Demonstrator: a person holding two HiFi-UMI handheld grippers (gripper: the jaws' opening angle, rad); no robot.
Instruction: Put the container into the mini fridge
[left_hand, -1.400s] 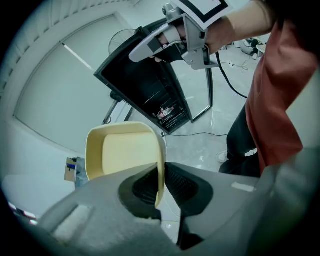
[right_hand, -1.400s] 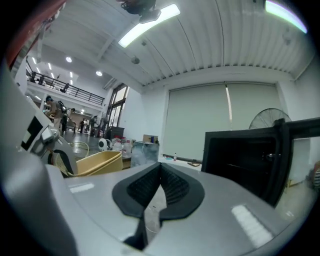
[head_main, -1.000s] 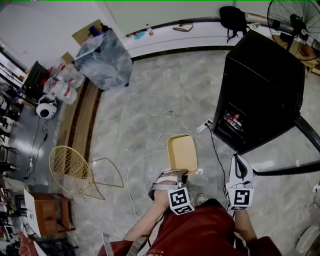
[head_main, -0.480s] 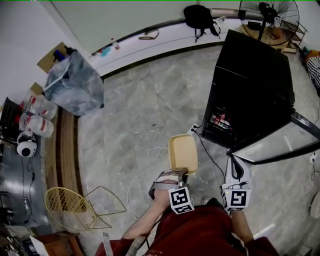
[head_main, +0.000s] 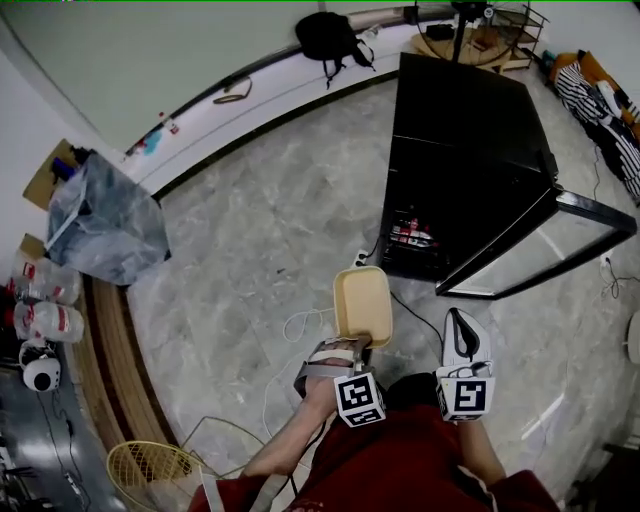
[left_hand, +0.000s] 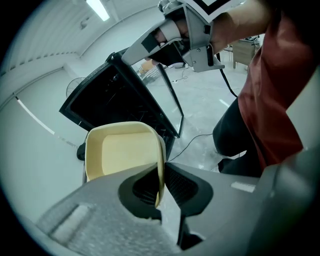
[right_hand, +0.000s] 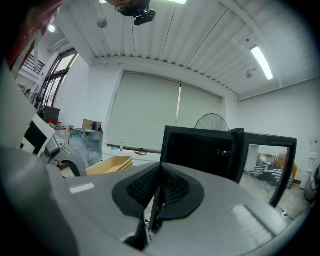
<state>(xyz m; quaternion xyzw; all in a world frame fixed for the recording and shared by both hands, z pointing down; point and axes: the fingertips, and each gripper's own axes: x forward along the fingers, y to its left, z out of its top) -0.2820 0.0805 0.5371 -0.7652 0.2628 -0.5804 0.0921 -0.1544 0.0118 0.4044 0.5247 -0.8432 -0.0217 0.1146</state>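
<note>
- Firmly, the left gripper (head_main: 358, 346) pinches the rim of the yellow container (head_main: 362, 303) ahead.
- Meanwhile the right gripper (head_main: 460, 320) sits closed and empty, the mini fridge (head_main: 460, 120) open ahead of it.

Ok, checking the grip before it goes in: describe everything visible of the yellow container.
The container is a pale yellow, shallow rectangular tub with rounded corners, seemingly plastic, open on top and empty. The left gripper is shut on its near rim wall, one jaw inside, one outside. It is held in the air, roughly level, short of the open mini fridge; nothing else touches it.
</note>
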